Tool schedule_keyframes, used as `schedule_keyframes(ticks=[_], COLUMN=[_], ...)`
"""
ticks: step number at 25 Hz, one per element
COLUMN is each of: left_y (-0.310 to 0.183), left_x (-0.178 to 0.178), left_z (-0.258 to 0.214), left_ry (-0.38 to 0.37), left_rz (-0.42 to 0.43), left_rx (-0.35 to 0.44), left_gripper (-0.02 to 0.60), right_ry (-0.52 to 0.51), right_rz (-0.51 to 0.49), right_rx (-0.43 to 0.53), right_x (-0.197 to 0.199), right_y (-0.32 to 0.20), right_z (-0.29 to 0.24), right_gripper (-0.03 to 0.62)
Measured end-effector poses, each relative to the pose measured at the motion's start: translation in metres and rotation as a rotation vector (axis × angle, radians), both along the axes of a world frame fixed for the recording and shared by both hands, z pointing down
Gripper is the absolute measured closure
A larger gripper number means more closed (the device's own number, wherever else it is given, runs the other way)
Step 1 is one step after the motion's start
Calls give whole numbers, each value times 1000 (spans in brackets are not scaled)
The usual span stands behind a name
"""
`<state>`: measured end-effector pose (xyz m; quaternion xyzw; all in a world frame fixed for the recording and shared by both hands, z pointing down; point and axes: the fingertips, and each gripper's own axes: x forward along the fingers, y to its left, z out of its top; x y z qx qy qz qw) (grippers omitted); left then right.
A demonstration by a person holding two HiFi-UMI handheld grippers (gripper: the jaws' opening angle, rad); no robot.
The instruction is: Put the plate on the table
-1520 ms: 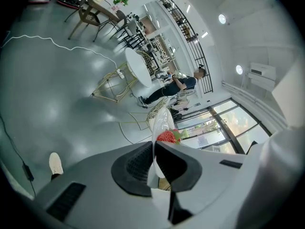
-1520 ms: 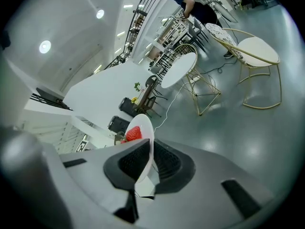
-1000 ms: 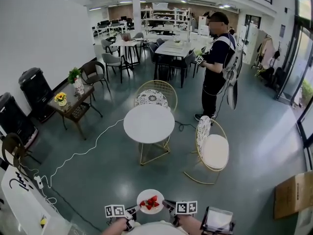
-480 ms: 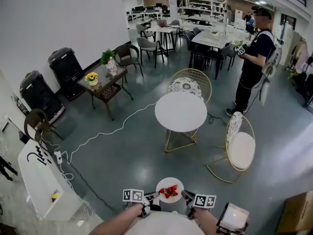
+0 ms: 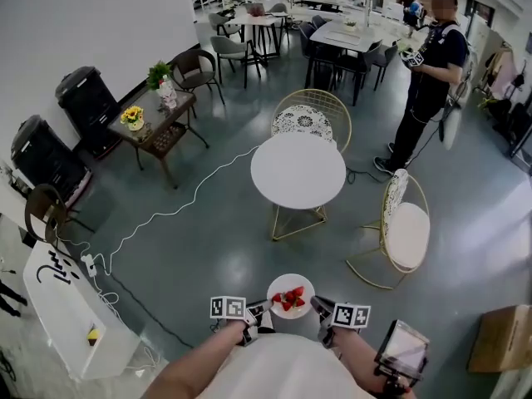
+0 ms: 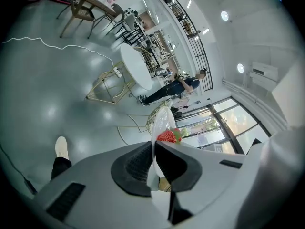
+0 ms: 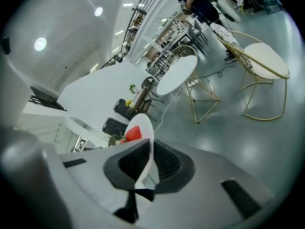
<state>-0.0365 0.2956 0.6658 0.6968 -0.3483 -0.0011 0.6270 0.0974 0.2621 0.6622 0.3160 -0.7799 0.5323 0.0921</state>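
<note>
A small white plate (image 5: 292, 295) carrying red strawberries (image 5: 289, 298) is held in the air close to my body. My left gripper (image 5: 263, 309) is shut on its left rim and my right gripper (image 5: 317, 305) is shut on its right rim. In the left gripper view the plate's edge (image 6: 160, 123) runs between the jaws, with a strawberry (image 6: 167, 136) behind it. The right gripper view shows the same rim (image 7: 143, 136) pinched in its jaws. The round white table (image 5: 298, 169) stands on a gold frame some way ahead across the floor.
Two gold wire chairs (image 5: 312, 116) (image 5: 405, 233) flank the round table. A person (image 5: 426, 71) stands beyond it at the right. A white cable (image 5: 166, 213) trails over the floor at the left, near a dark side table (image 5: 155, 123) with flowers. A cardboard box (image 5: 501, 337) lies at the right.
The view has advanced toward the round table and tilted further down. Both grippers keep the same hold on the plate.
</note>
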Motion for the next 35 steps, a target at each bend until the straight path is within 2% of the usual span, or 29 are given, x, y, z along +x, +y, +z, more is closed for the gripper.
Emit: schedule_keyframes(ticks=[7, 13, 18, 23, 28, 33, 35], left_y=[-62, -104, -131, -154, -178, -229, -256], left_x=[-42, -97, -118, -119, -118, -124, -125], left_z=[0, 10, 7, 21, 37, 37, 35], left_ry=[2, 0, 6, 51, 70, 24, 28], left_rz=[20, 7, 7, 36, 21, 12, 6], left_rx=[-1, -17, -18, 5, -47, -46, -24], left_gripper=[568, 568, 568, 568, 568, 568, 568], right_ry=[9, 12, 18, 29, 27, 22, 18], right_rz=[22, 17, 24, 26, 27, 3, -13], right_rx=[1, -8, 4, -7, -35, -55, -51], right_x=[-42, -96, -116, -119, -118, -122, -124], right_y=[-59, -102, -129, -147, -176, -228, -254], right_z=[0, 13, 7, 15, 29, 34, 32], right_gripper=[580, 580, 580, 580, 580, 580, 580])
